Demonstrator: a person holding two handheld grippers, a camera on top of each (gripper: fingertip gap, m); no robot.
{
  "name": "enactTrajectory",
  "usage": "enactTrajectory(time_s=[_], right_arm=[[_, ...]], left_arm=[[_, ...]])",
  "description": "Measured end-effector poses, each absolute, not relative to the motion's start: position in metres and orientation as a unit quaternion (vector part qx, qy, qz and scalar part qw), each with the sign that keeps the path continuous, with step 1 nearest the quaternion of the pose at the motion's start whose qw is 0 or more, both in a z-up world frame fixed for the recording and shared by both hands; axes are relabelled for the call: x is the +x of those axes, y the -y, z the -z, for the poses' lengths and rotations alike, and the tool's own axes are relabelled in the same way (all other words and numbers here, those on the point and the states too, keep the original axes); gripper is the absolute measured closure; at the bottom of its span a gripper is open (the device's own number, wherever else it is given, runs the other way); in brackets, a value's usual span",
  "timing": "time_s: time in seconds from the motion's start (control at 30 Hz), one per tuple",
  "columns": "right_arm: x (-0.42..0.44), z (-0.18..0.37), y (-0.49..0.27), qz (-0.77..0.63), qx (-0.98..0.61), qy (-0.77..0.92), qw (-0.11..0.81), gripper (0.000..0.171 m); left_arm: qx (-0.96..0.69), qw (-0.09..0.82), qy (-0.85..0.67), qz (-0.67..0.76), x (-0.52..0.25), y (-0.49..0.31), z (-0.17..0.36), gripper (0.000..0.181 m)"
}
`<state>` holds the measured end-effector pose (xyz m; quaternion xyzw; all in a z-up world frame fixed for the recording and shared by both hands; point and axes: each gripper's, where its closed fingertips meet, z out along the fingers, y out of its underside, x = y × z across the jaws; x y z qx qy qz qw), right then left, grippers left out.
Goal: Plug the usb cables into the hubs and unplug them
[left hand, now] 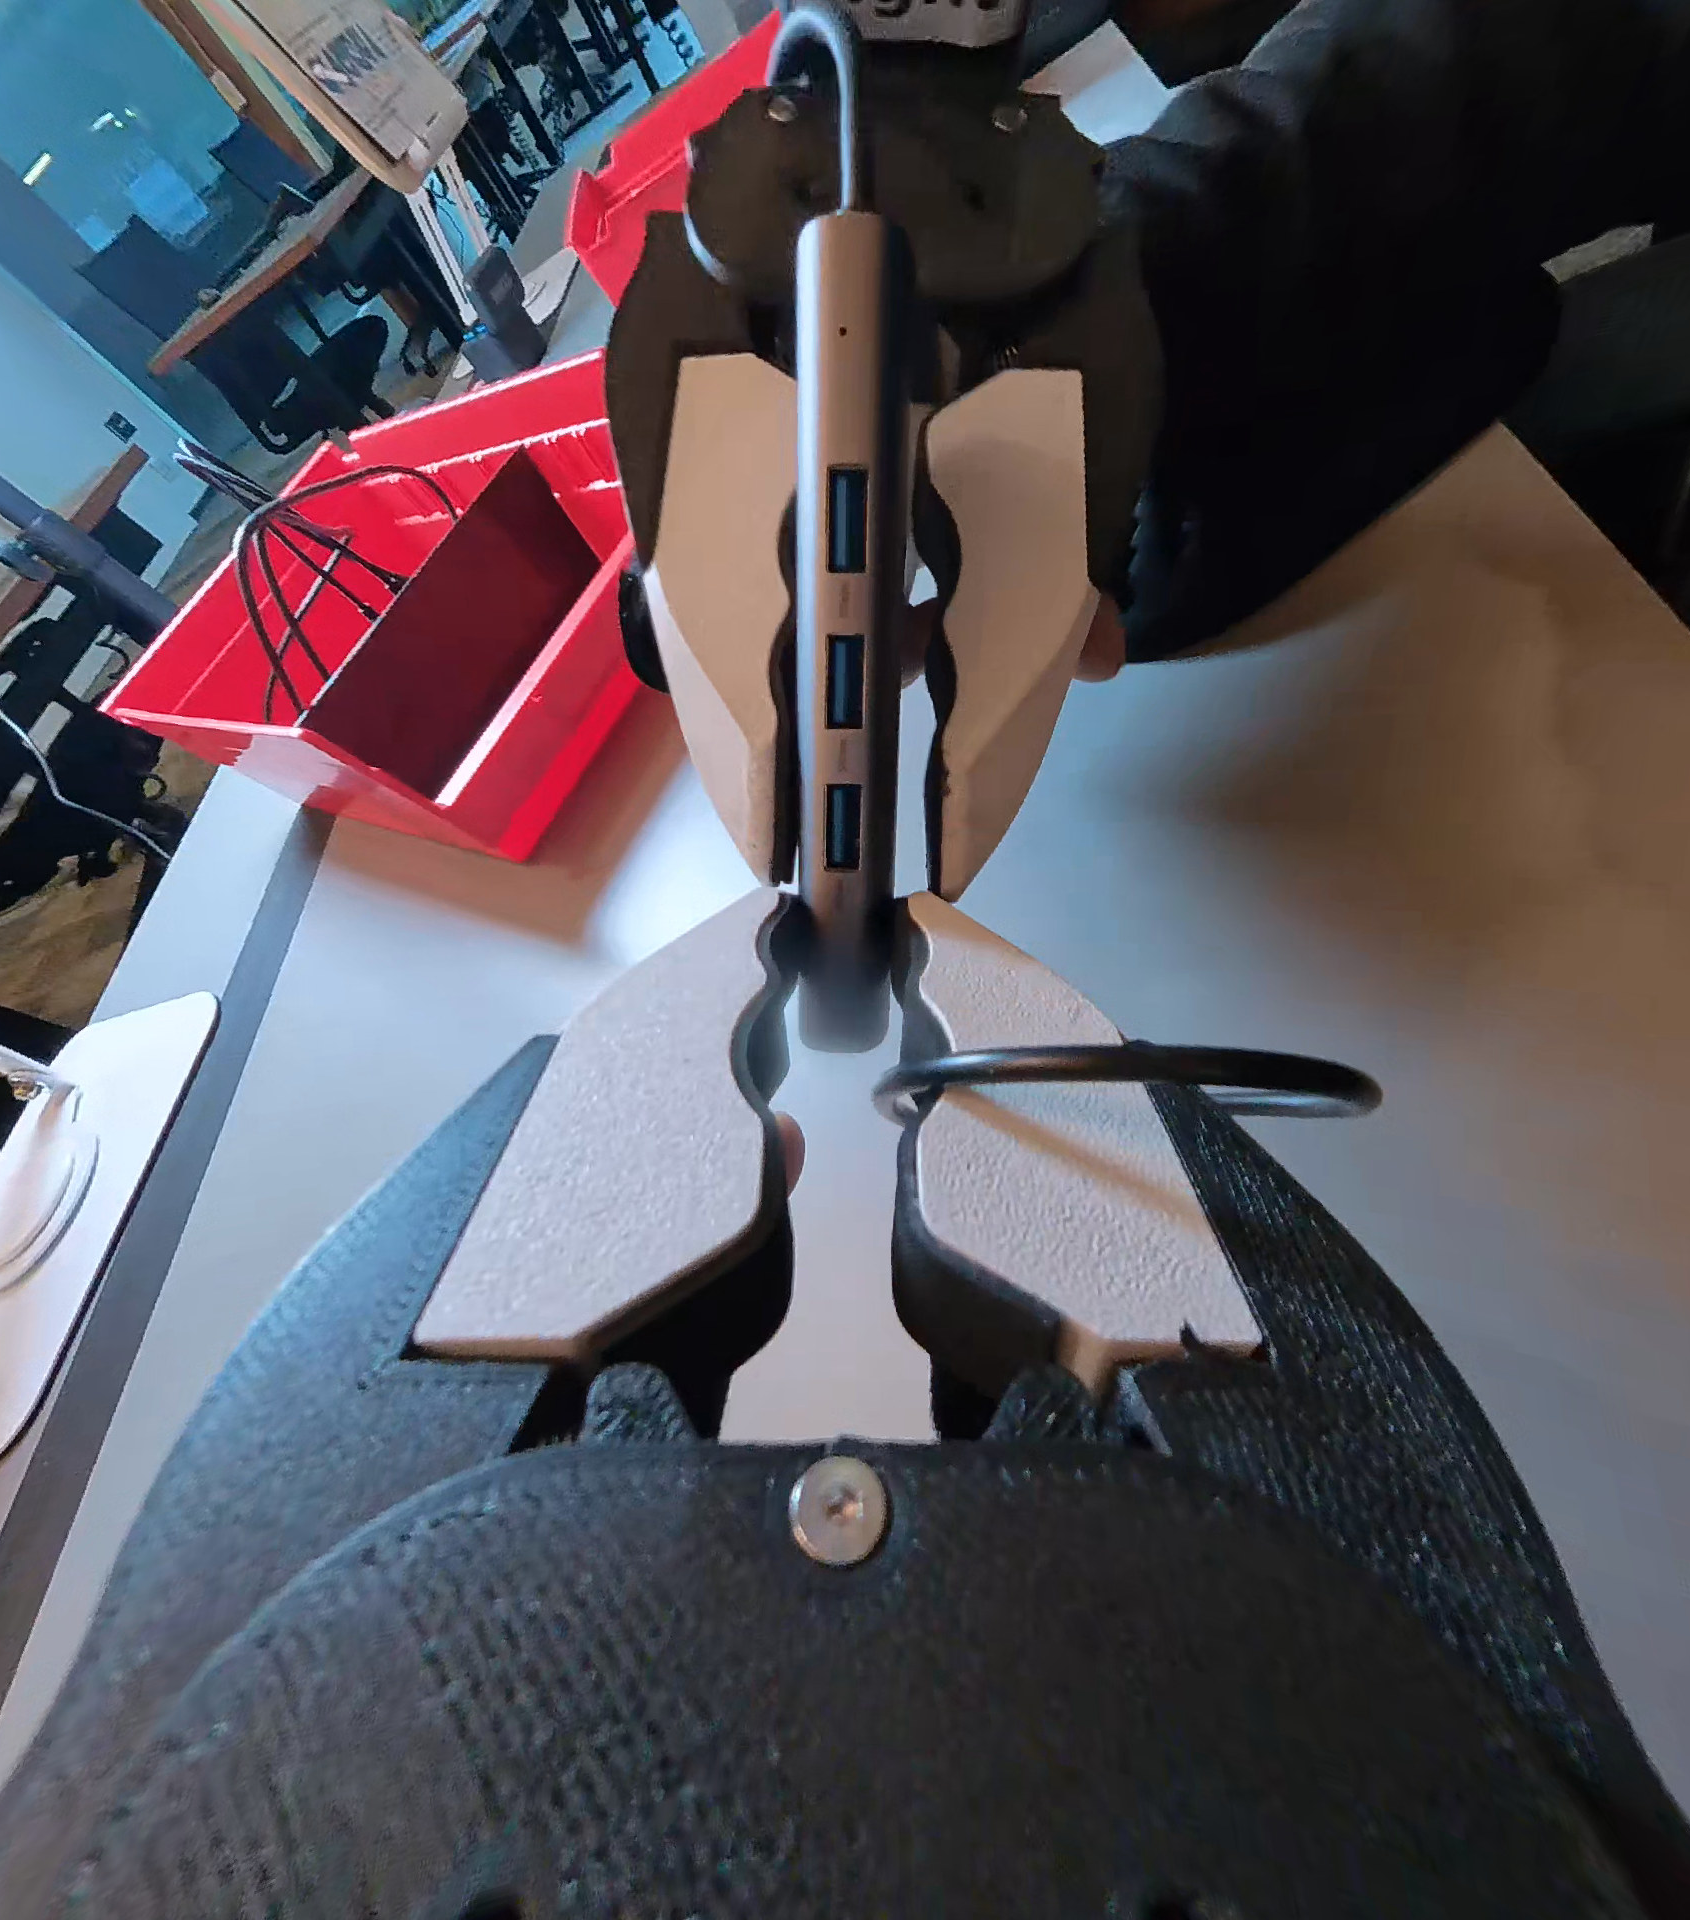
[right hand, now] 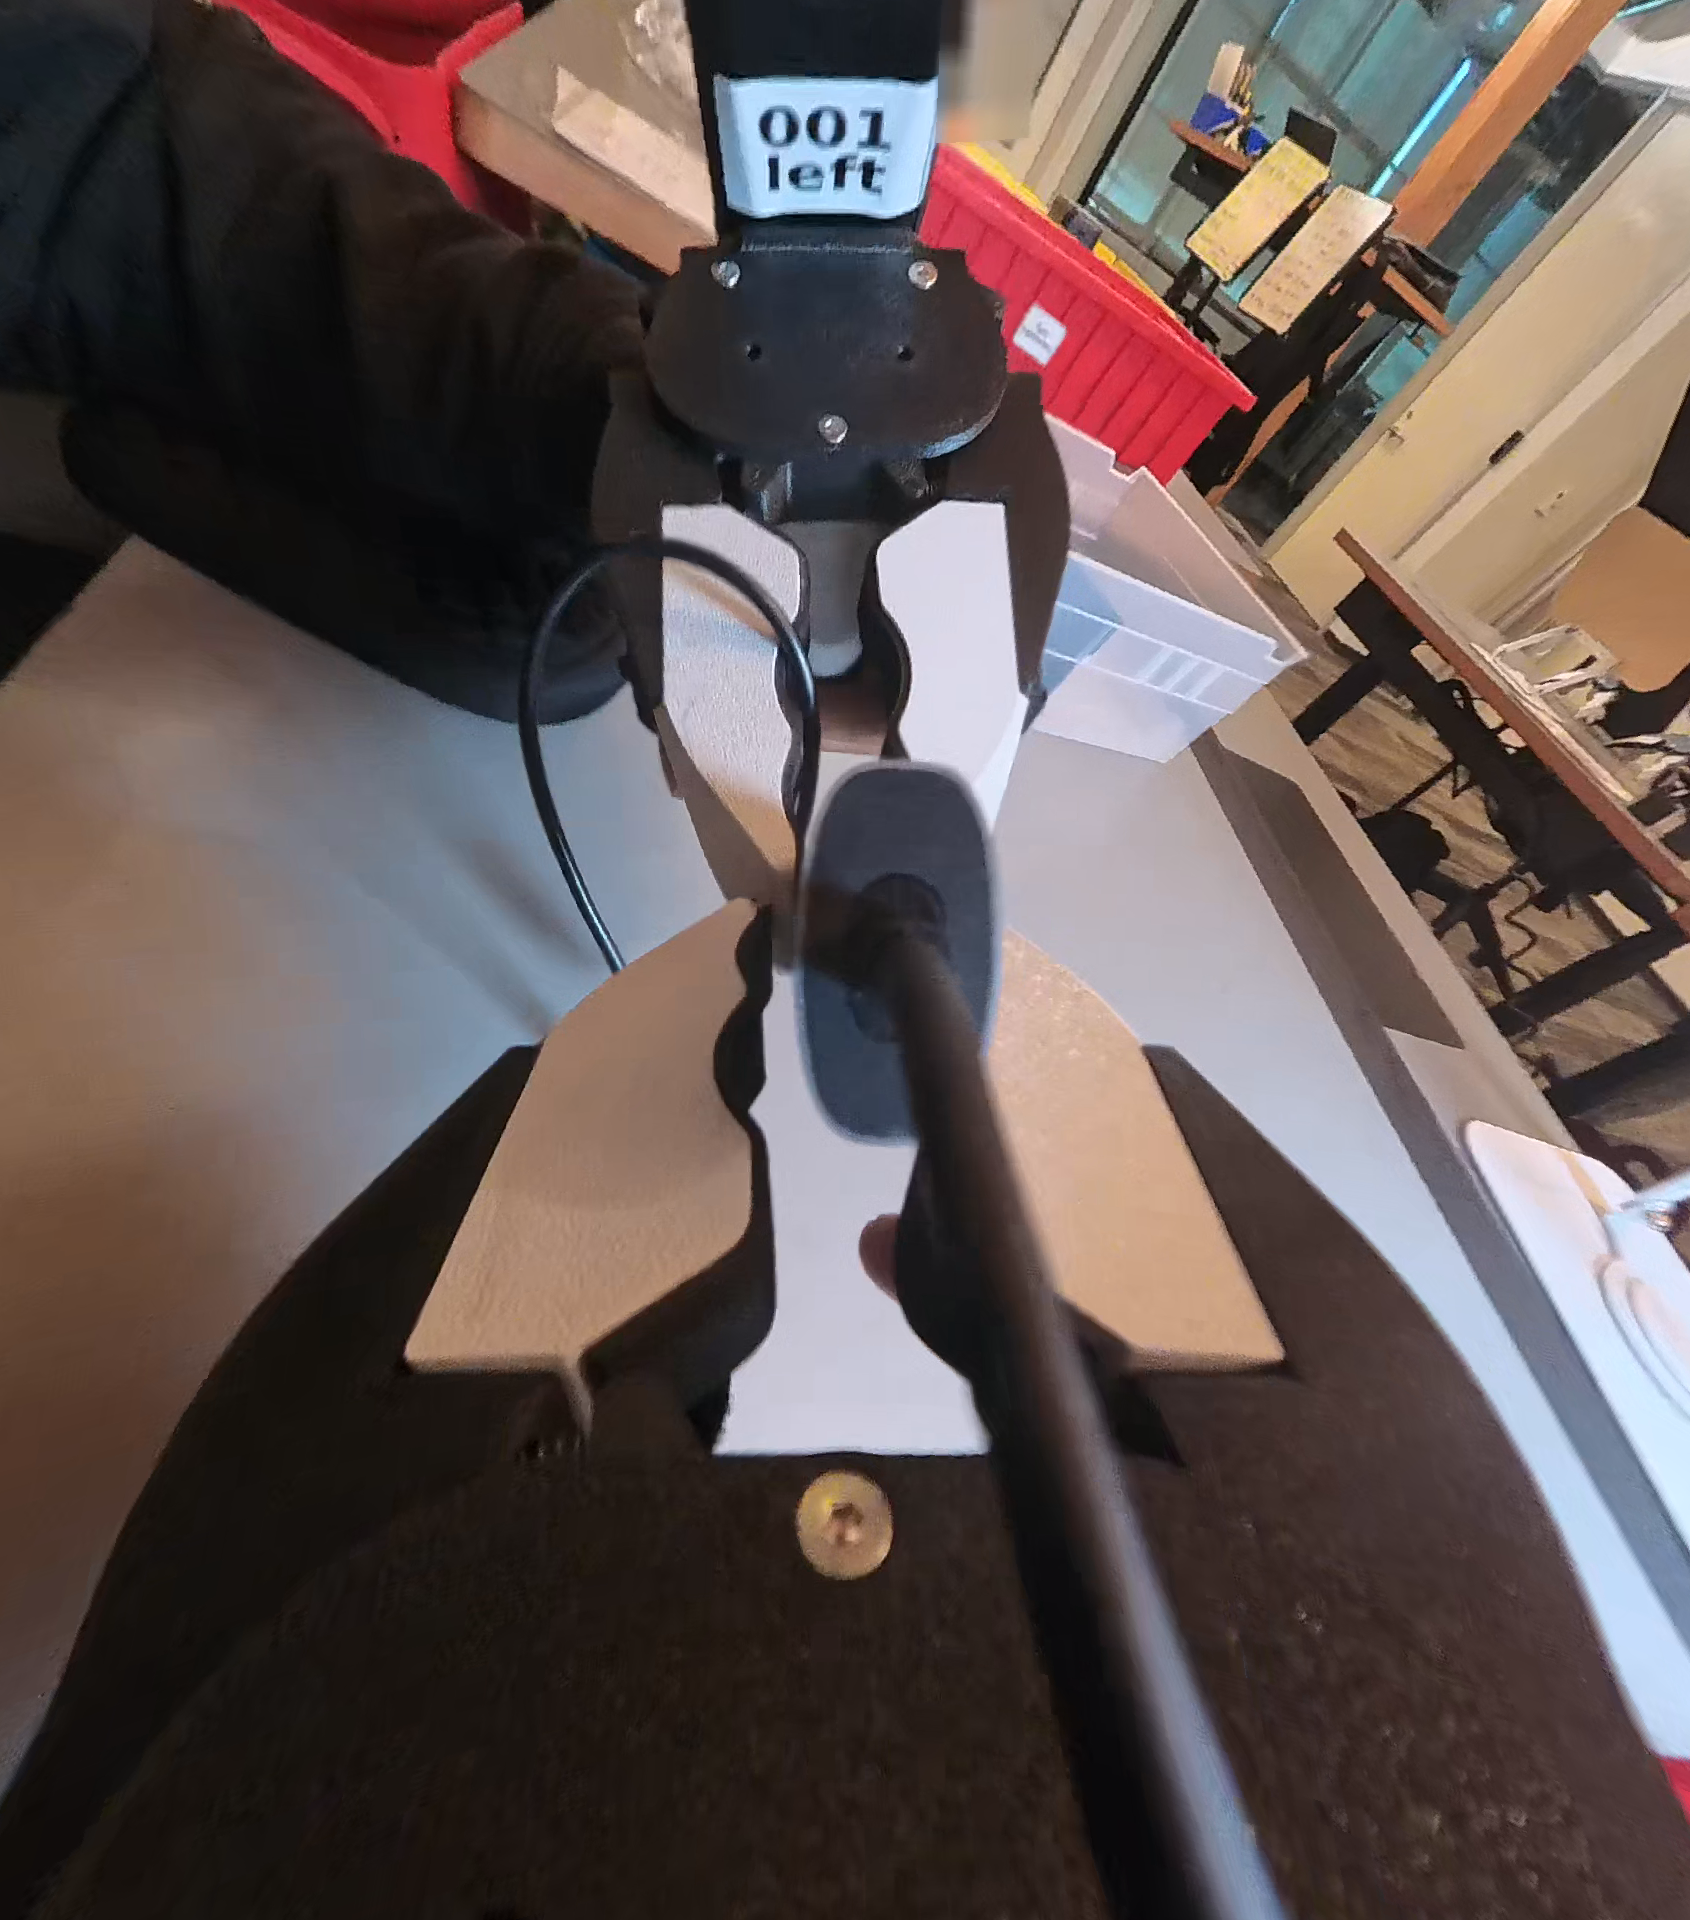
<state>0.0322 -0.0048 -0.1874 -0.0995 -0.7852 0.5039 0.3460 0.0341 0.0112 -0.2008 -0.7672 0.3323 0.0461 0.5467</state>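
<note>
A grey USB hub (left hand: 846,436) with three blue ports is clamped between the pads of my right gripper (left hand: 856,868) and stands facing the left wrist view. In the right wrist view I see the hub's end (right hand: 888,935), with its thick black lead (right hand: 986,1195) running back toward the camera, between the tips of my right gripper (right hand: 877,925). My left gripper (left hand: 841,920) is shut on the dark plug (left hand: 841,997) of a black USB cable (left hand: 1236,1070). The plug sits at the hub's lower end, just below the lowest port. The left gripper also shows in the right wrist view (right hand: 841,790), with the thin cable (right hand: 550,790) looping beside it.
A red bin (left hand: 508,748) with several black cables (left hand: 301,561) stands at the far left of the white table (left hand: 1340,935). A white lamp base (left hand: 41,1226) sits past the table's left edge. A white tray (right hand: 1163,644) and another red bin (right hand: 1080,301) stand behind the left gripper. My left and right fingertips are right by each other.
</note>
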Motion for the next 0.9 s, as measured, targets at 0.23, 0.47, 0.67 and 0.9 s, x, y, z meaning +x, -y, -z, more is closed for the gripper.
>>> enactTrajectory(time_s=[0.23, 0.47, 0.67, 0.9], right_arm=[[0.032, 0.183, 0.0, -0.518, -0.111, 0.781, 0.331, 0.153], [0.01, 0.186, -0.036, -0.486, -0.17, 0.771, 0.376, 0.153], [0.007, 0.196, -0.039, -0.462, -0.169, 0.783, 0.381, 0.153], [0.006, 0.196, -0.041, -0.469, -0.173, 0.782, 0.371, 0.153]], left_arm=[[-0.776, 0.555, -0.301, 0.003, 0.033, -0.009, 0.199, 0.164], [-0.83, 0.497, -0.24, 0.081, -0.004, 0.011, 0.227, 0.147], [-0.859, 0.454, -0.234, 0.048, -0.022, 0.02, 0.242, 0.151], [-0.878, 0.394, -0.273, -0.002, -0.024, 0.042, 0.279, 0.148]])
